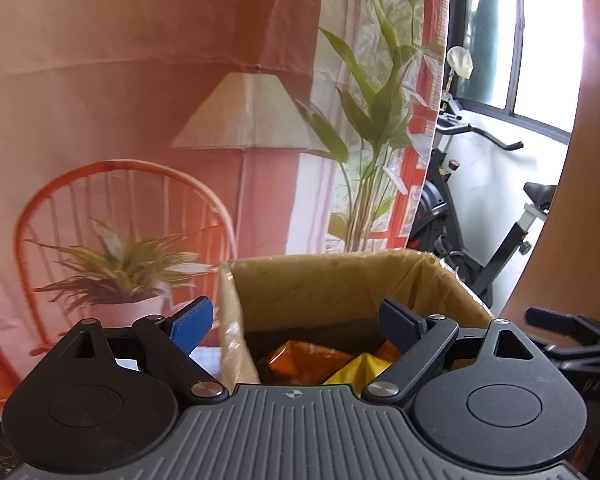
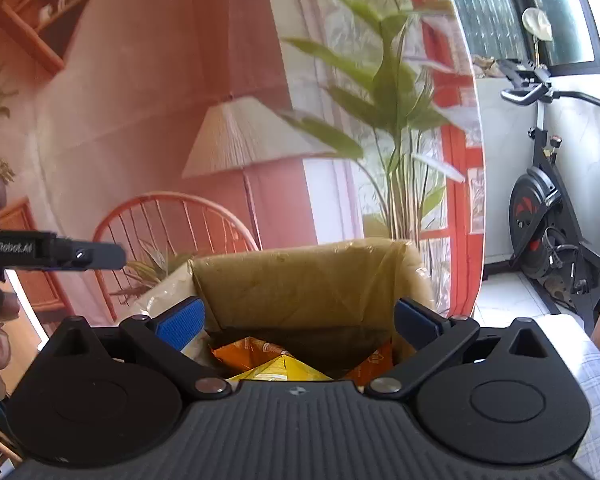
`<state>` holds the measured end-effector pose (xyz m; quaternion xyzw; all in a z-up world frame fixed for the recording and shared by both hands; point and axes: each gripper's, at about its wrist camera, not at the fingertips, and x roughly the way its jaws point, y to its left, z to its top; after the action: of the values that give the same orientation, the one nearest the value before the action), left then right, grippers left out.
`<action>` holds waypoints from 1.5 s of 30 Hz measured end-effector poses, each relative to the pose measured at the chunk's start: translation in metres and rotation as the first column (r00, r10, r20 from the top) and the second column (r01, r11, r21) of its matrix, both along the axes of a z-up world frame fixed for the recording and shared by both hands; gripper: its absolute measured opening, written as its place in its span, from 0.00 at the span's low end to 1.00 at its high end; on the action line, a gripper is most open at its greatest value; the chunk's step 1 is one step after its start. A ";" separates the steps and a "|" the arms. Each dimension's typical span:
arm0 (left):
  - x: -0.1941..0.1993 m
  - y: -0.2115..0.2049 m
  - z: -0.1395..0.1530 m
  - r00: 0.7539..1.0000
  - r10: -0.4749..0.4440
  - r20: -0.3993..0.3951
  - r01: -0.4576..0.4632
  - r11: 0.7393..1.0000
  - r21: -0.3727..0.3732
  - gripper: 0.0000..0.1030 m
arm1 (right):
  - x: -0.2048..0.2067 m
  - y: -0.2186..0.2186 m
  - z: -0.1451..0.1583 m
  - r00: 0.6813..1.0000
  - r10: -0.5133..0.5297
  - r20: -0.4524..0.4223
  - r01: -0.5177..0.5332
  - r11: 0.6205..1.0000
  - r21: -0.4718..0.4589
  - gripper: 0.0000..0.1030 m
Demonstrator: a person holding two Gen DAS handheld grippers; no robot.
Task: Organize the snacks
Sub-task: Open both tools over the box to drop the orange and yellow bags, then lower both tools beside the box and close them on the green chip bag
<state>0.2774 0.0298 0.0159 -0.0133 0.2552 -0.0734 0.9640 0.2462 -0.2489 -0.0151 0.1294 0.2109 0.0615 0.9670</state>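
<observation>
With our left gripper [image 1: 296, 322] and right gripper [image 2: 296, 320] both spread wide and empty above the cardboard box [image 1: 340, 280], where orange and yellow snack bags [image 1: 300, 364] lie, we judge a drop finished and must fetch more.

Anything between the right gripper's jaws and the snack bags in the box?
No. In the right wrist view the right gripper stands open above the cardboard box; only air separates it from the snack bags.
</observation>
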 end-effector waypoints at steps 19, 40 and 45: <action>-0.085 0.011 -0.072 0.994 -0.010 -0.106 0.002 0.998 -0.070 0.89 | -0.084 0.003 -0.048 1.000 -0.016 -0.015 0.016 1.000 -0.005 1.00; -0.076 -0.087 -0.128 0.945 -0.283 -0.164 0.263 0.955 -0.136 0.89 | -0.129 -0.020 -0.117 0.982 0.090 -0.169 -0.118 0.979 -0.165 1.00; -0.069 -0.102 -0.146 0.919 -0.325 -0.221 0.304 0.944 -0.127 0.88 | -0.117 -0.025 -0.141 0.972 0.109 -0.209 -0.137 0.983 -0.125 0.96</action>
<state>0.2086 -0.0725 -0.1305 -0.0243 0.3646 -0.2367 0.9003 0.1290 -0.2735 -0.1561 0.0542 0.3190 0.0933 0.9416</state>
